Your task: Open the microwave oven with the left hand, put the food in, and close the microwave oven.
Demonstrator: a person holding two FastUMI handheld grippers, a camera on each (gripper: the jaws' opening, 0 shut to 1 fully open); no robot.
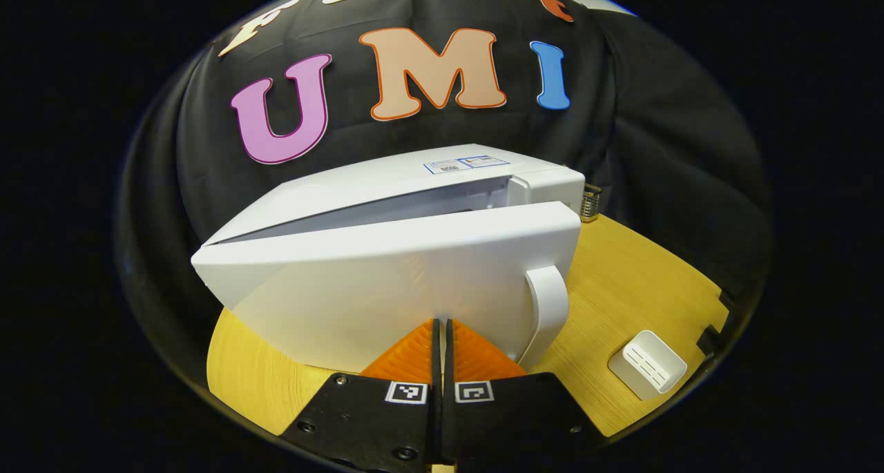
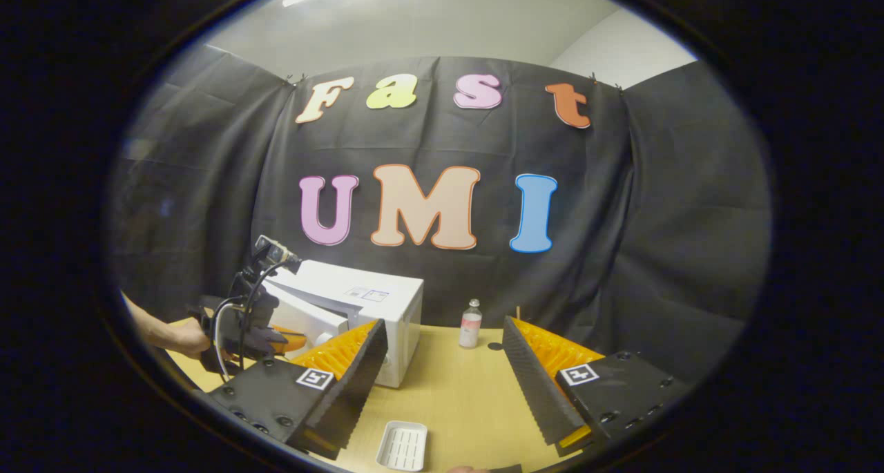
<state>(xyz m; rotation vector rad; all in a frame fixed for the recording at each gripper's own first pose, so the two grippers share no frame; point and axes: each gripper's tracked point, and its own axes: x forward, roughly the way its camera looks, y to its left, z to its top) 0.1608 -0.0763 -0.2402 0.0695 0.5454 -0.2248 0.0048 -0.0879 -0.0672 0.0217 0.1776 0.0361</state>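
Clearly early in the task, or else near its end: hard to judge which from these views alone. White box-shaped microwave oven (image 1: 414,204) on the yellow wooden desk (image 1: 642,280), its white door (image 1: 387,286) standing slightly ajar, a thin wedge of gap showing along the top edge between door and body. Door neither fully open nor latched shut. No view into the cavity through that narrow gap, so cannot tell whether any food sits inside.

Left gripper (image 1: 442,335) with orange ribbed fingers (image 1: 414,355) drawn almost together, only a thin slit between them, nothing held. Tips just in front of the lower door face, touching or nearly so; contact not certain. White curved door handle (image 1: 549,307) just to the right of the tips, not between them.

Right gripper (image 2: 442,376) spread wide and empty, black-and-orange fingers (image 2: 352,369) hovering above the desk. Small white ribbed tray (image 2: 402,445) lying on the desk below and between those fingers, nearer the left one; probably the food item, though nothing visible on it. Same tray also seen at the desk's right edge in the left gripper view, well apart from the microwave. Small clear bottle with a pink label (image 2: 471,324) standing farther back, beside the oven.

Left to do, as a judgement: swinging the door fully one way or the other.
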